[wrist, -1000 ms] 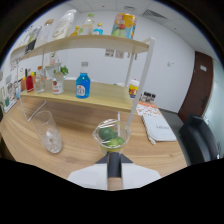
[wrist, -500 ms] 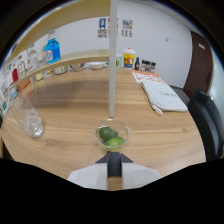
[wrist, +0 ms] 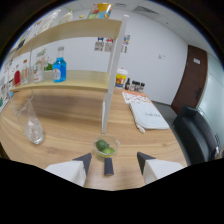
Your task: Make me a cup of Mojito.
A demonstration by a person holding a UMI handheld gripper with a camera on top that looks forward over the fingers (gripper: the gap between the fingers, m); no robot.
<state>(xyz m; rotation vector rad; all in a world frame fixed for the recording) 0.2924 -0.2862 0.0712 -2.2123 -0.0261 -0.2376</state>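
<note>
Limes (wrist: 103, 146), green and rounded, lie in a small clear glass bowl (wrist: 106, 148) that stands on the wooden bench (wrist: 65, 150), just ahead of your tool (wrist: 114, 161) and roughly centred between its two fingers. Your tool is spread wide: the dark fingertips (wrist: 84, 161) sit well apart, one to each side of the bowl, and neither touches it. A short dark strip lies on the bench between the fingers, just short of the bowl. To the left, well apart from the bowl, a tall clear glass (wrist: 31, 124) stands upright. Beyond the bowl rises a white post (wrist: 111, 80) of the wooden shelf (wrist: 70, 80), which carries a blue bottle (wrist: 59, 68) and several smaller bottles whose labels you cannot read; a yellow-topped jar (wrist: 120, 78) stands at the shelf's right end. To the right of the post, an open notebook (wrist: 145, 111) lies flat on the bench. A dark chair (wrist: 197, 135) stands beyond the bench's right edge, before a brown door (wrist: 189, 75).
</note>
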